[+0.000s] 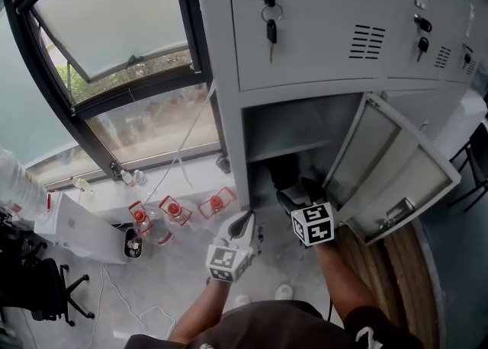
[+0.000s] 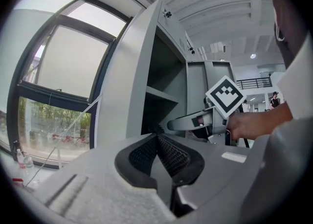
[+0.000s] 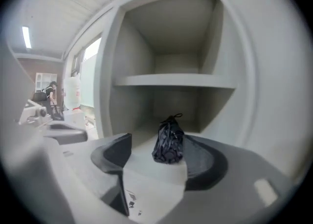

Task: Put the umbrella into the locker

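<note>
Since the folded umbrella (image 3: 168, 142) in the locker (image 3: 171, 80) looks light and squashy, grab its middle; right tool (image 3: 157, 155) is wide apart, left tool (image 2: 157, 145) together.

The right tool (image 1: 299, 192) is pointing into the open lower compartment of the grey locker (image 1: 305, 50), whose door (image 1: 393, 168) is standing wide open to the right. The left tool (image 1: 244, 224) is hovering just beside it, lower left. A key (image 1: 271, 29) is hanging from the upper door.
</note>
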The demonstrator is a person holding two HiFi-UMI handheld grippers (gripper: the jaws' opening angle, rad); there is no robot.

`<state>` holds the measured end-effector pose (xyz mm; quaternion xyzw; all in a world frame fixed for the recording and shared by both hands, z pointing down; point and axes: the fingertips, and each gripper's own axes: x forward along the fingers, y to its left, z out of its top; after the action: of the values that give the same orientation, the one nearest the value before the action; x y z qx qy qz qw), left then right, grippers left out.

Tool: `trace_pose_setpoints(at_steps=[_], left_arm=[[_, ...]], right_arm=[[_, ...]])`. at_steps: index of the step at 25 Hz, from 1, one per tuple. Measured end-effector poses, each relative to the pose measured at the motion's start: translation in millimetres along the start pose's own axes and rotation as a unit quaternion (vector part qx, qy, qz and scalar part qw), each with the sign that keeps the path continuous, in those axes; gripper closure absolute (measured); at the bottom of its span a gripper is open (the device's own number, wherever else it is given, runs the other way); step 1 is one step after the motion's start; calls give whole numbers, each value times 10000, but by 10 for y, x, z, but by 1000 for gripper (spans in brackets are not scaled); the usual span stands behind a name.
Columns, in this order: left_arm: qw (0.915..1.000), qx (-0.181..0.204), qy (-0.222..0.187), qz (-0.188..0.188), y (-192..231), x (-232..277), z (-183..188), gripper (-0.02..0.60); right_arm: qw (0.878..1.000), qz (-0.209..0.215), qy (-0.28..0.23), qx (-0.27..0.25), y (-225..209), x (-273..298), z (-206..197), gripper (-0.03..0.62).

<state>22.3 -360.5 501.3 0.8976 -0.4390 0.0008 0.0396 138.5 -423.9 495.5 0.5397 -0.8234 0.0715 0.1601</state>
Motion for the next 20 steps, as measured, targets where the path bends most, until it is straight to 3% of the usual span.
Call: trace_pose_setpoints(at_steps=[3,12,20], left_arm=[[9999,22,-38,-96,-49,35,38,575],[9993,108,-112,-331,-174,61,106,576],[9990,134,-119,-409,-198,68,117,575]], right_arm=[[9997,-199,-163,-25,-19,-203,-44,311],[9963,-719,-470,-3,4,-566,-183,575],[9954,-854,-434,82,37,-654,-301,590]])
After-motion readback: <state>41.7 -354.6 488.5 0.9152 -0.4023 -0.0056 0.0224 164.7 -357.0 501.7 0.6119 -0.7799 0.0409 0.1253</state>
